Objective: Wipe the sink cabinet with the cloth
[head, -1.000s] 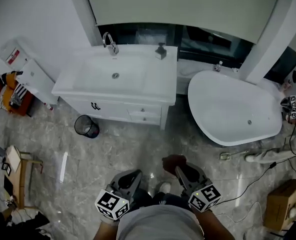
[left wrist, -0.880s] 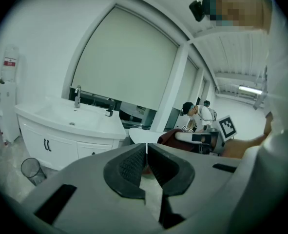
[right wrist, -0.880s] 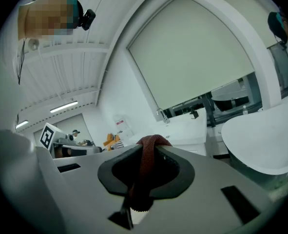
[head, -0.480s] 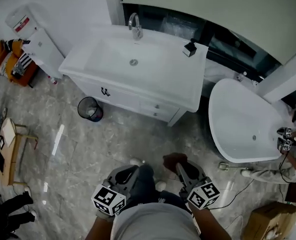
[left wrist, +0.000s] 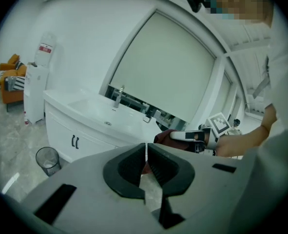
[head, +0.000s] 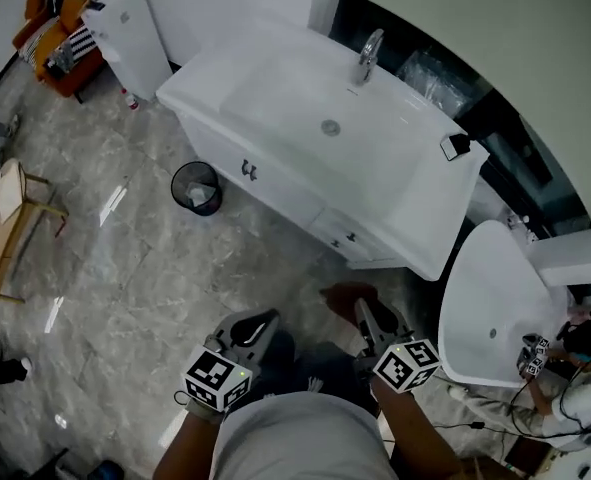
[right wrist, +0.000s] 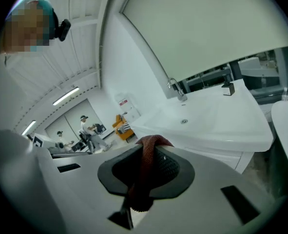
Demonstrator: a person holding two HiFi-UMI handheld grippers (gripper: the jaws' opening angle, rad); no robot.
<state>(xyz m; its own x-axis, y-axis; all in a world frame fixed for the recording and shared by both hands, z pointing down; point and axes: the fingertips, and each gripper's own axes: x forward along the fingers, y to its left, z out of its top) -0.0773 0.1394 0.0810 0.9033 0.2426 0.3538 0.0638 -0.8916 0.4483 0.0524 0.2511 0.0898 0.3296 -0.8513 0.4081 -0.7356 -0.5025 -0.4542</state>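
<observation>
The right gripper (right wrist: 148, 150) has its fingers pinched on the cloth (right wrist: 144, 172), a dark red strip that loops over the fingertips and hangs down between them. In the head view the same cloth (head: 343, 296) bunches just ahead of the right gripper (head: 363, 314). Beside it, the left gripper (left wrist: 146, 152) has its fingers pressed together with only a thin slit between them. Nothing seems to be caught there, though the red showing behind the slit makes that hard to rule out, and it is most likely the other gripper's cloth. From above, the left gripper (head: 259, 322) is held low, close to the person's body.

Marble floor (head: 125, 258) lies ahead of both sets of fingertips. A wire wastebasket (head: 196, 186) stands ahead and to the left of the left fingers. The sink cabinet (head: 275, 183) is well apart from both grippers, with its faucet (head: 370, 56) at the far edge.

Compared with a second ago the cabinet sits larger and skewed in the head view, so the person appears to be walking up to it. No wiping has begun, and the cloth must first reach the cabinet front.
</observation>
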